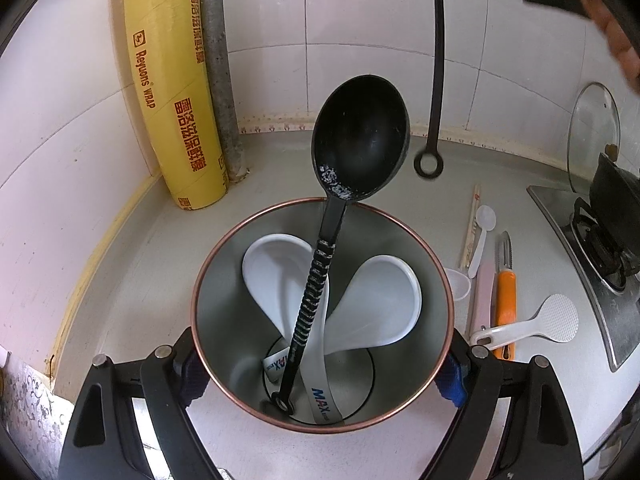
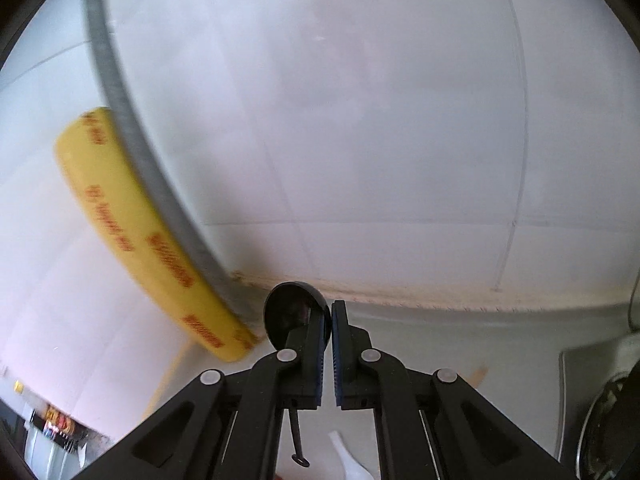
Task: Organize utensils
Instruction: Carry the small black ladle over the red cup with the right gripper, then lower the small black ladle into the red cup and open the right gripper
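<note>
A: What is the left gripper doing?

B: Its jaws clamp the steel cup from both sides, blue pads pressed on the copper-coloured rim. The cup stands on the grey surface, near the corner.

A: What is inside?

B: 2 white spoons, bowls up, handles down. Between them stands a black ladle, its handle end at the cup's bottom and its bowl rising above the rim.

A: And the right gripper?

B: Its jaws are closed on a second black ladle, the bowl sticking out just past the left finger. In the left wrist view that ladle's handle hangs down in the air in front of the tiled wall, ring end lowest, well above the surface.

A: Anything left lying out?

B: To the right of the cup: chopsticks, a small white spoon, a pink tool, an orange-handled peeler and a white rice paddle. A yellow wrap box leans in the corner.
</note>
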